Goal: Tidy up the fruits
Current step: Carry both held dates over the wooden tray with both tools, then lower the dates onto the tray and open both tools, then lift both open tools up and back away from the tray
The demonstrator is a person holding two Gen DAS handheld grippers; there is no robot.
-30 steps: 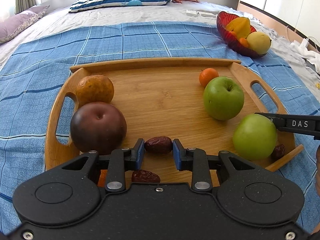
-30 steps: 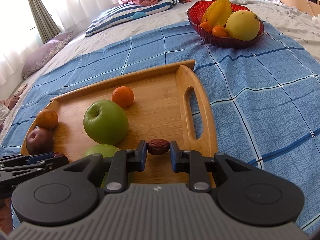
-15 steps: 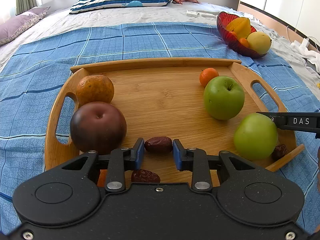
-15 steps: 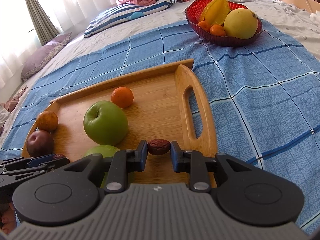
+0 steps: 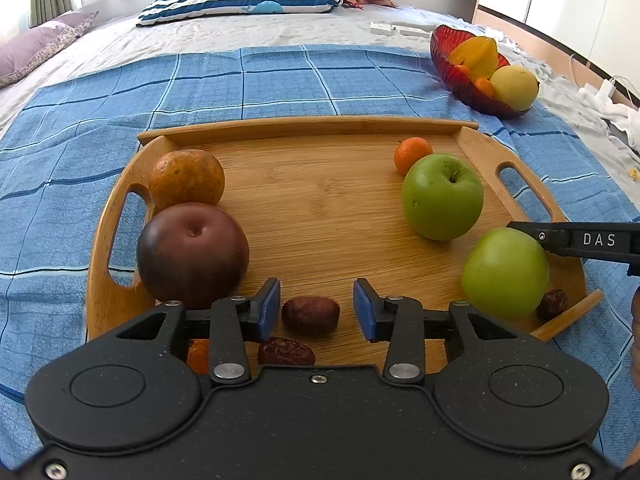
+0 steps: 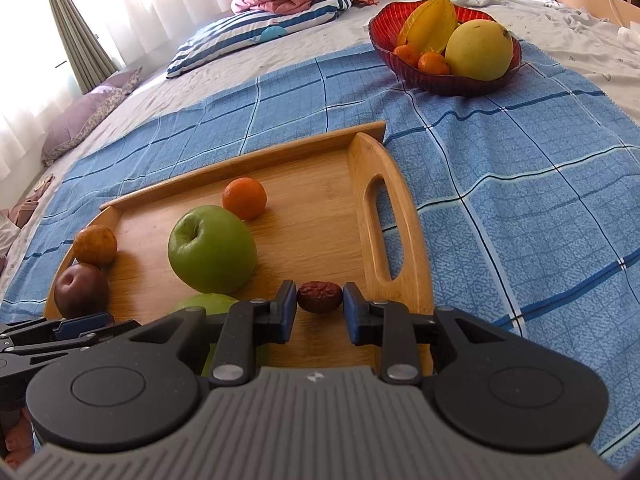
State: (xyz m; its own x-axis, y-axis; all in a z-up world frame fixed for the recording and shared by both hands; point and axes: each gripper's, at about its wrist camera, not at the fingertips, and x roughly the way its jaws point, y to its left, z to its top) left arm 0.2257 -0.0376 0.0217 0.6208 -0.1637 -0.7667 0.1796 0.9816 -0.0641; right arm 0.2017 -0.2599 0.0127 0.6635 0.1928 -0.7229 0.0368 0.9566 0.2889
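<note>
Looking over a blue check cloth [image 5: 280, 88] on a bed, w/ the wooden tray [image 5: 320, 204] sitting on it. Clock bearings are from tray centre in the left wrist view.

Red bowl [image 6: 440, 80] sits off the tray at 1 o'clock, well apart, holding a yellow pear [image 6: 478, 50], a starfruit [image 6: 432, 26] and small oranges. Striped pillow [image 5: 240, 0] is far back at 12.

On the tray, big to small: dark plum [image 5: 192, 254] at 8, touching the russet orange [image 5: 186, 180] at 10. Far apple [image 5: 442, 196] at 3, near apple [image 5: 504, 272] at 4. Mandarin [image 5: 412, 154] at 2, just beside the far apple. Three dates: one date [image 5: 310, 316] at 6, a 2nd date [image 5: 286, 352] closer to me, partly hidden by my left body, a 3rd date [image 5: 552, 304] at 4, against the near apple.

My left gripper [image 5: 316, 308] is spread wide, pads either side of the 6 o'clock date w/ clear gaps both sides, so not gripping; date lies on the wood.

My right gripper [image 6: 319, 308] comes in from 3. Its pads bracket the 3rd date [image 6: 320, 297] closely: left pad looks touching, right pad right at it. Can't tell if it's really clamped or if the date is off the tray.
</note>
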